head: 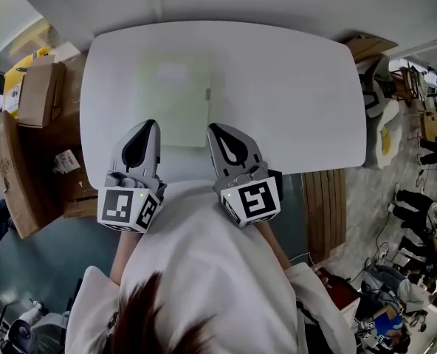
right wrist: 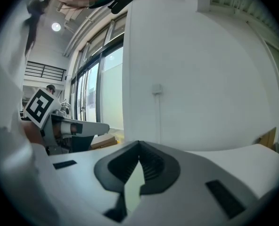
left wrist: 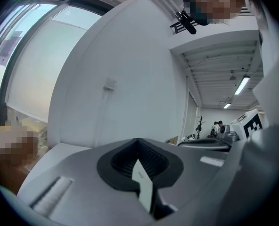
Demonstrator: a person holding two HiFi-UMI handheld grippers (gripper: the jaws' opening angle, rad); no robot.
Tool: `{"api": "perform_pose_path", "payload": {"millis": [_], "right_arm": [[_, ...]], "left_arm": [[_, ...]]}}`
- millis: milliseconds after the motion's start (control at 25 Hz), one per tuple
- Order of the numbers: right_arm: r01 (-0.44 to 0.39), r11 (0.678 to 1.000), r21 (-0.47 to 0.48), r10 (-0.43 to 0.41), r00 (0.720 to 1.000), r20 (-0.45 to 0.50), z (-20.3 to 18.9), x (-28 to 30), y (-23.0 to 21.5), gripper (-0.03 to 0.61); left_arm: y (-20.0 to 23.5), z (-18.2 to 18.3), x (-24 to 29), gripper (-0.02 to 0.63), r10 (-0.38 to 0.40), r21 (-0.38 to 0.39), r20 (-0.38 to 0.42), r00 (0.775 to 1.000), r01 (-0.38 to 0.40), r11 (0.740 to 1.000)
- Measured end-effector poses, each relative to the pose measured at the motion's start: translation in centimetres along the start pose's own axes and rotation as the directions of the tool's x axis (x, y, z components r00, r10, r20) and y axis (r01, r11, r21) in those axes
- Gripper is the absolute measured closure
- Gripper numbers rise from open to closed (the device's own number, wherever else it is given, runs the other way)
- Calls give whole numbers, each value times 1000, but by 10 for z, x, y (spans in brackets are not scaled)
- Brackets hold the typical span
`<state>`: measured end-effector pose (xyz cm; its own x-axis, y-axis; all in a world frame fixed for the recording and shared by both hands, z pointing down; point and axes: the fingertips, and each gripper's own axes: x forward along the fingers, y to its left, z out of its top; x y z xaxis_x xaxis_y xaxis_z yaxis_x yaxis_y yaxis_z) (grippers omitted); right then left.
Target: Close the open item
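Note:
A pale, flat rectangular item (head: 173, 102) lies on the white table (head: 292, 102), with a small tab on its right edge; it looks flat and I cannot tell what it is. My left gripper (head: 150, 125) is held over the table's near edge, its tip by the item's near-left corner, jaws shut and empty. My right gripper (head: 213, 128) hovers at the item's near-right corner, also shut with nothing in it. Both gripper views look up at a white wall: the left gripper (left wrist: 138, 141) and the right gripper (right wrist: 139, 144) show their tips meeting. The item is hidden in both.
Cardboard boxes (head: 26, 139) stand left of the table. A wooden slatted bench (head: 325, 209) sits at the right, with bags (head: 381, 116) and several people (head: 425, 205) beyond. A wall switch (right wrist: 156, 88) shows ahead.

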<state>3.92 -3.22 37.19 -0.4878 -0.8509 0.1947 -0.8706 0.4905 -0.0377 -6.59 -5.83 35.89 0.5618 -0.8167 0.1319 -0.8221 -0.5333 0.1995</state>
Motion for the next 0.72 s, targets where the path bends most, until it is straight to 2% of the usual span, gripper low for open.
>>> {"api": "perform_pose_path", "payload": {"millis": [400, 720], "right_arm": [[38, 999, 33, -37, 999, -18, -2, -2, -12, 574], [-3, 1000, 20, 4, 999, -51, -6, 11, -10, 574]], "left_arm": [[1, -5, 8, 604, -8, -6, -18, 1000, 8, 1000], [8, -6, 8, 604, 32, -27, -20, 999, -33, 999]]}}
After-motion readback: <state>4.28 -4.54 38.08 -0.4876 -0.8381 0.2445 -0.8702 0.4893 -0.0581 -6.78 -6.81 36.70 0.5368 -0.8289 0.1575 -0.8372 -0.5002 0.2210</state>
